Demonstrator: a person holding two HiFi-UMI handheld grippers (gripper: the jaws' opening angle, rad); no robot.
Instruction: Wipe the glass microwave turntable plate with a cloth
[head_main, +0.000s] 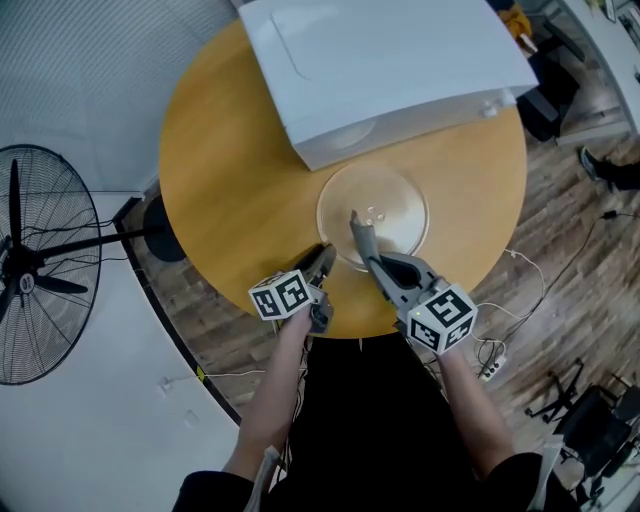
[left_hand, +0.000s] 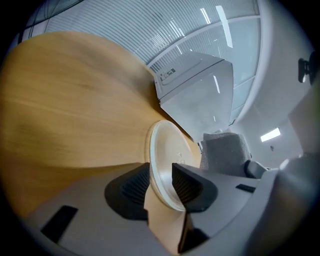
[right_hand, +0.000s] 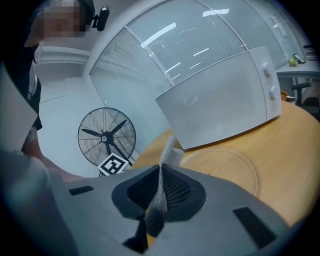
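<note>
The clear glass turntable plate (head_main: 392, 200) lies flat on the round wooden table (head_main: 235, 170), just in front of the white microwave (head_main: 380, 60). My left gripper (head_main: 322, 260) is at the plate's near left edge. In the left gripper view the jaws of this gripper (left_hand: 161, 185) stand open with the plate's rim (left_hand: 167, 150) between them, and the pads do not press on it. My right gripper (head_main: 372, 256) hovers over the plate's near part, shut on a grey cloth (head_main: 358, 228). The cloth (right_hand: 170, 152) sticks up from between the jaws of the right gripper (right_hand: 160, 187), with the plate (right_hand: 225, 165) beyond it.
The microwave (right_hand: 220, 100) covers the table's far side, close behind the plate. A standing fan (head_main: 40, 260) is on the floor to the left. Cables and a power strip (head_main: 490, 365) lie on the wooden floor at the right. The table's left half is bare wood.
</note>
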